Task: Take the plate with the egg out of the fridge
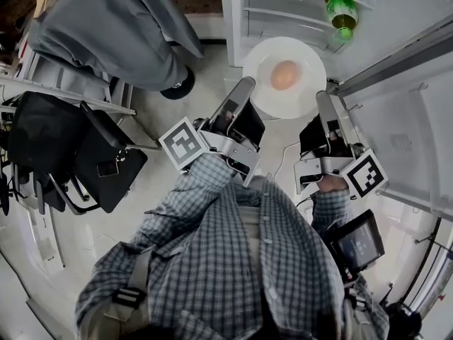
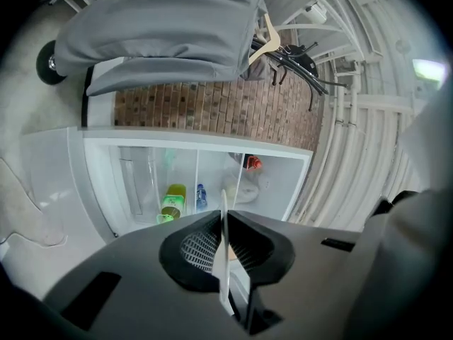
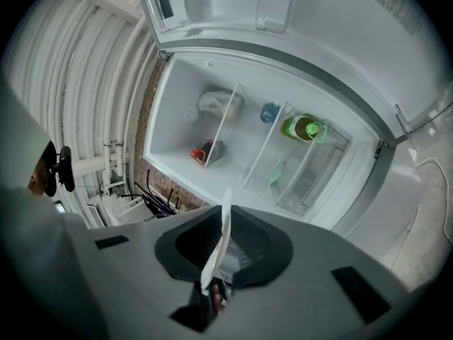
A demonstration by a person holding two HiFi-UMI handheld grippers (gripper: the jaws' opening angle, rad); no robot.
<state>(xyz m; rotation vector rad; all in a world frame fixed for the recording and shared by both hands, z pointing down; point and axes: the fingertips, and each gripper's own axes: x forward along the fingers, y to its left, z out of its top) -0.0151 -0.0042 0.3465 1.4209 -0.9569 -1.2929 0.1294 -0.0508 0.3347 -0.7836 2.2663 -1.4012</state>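
Observation:
A white plate (image 1: 304, 91) with a brown egg (image 1: 284, 75) on it hangs in the air just in front of the open fridge (image 1: 283, 9). My left gripper (image 1: 245, 87) is shut on the plate's left rim. My right gripper (image 1: 323, 99) is shut on its right rim. In the left gripper view the plate (image 2: 225, 261) shows edge-on, pinched in the left gripper (image 2: 225, 227). In the right gripper view the thin plate rim (image 3: 221, 243) sits clamped in the right gripper (image 3: 224, 227).
A green bottle (image 1: 342, 11) lies on a fridge shelf. The open fridge door (image 1: 410, 112) stands close on the right. A grey garment (image 1: 120, 27) hangs at the left, above black bags (image 1: 78, 154) on a rack. The person's checked shirt (image 1: 233, 261) fills the foreground.

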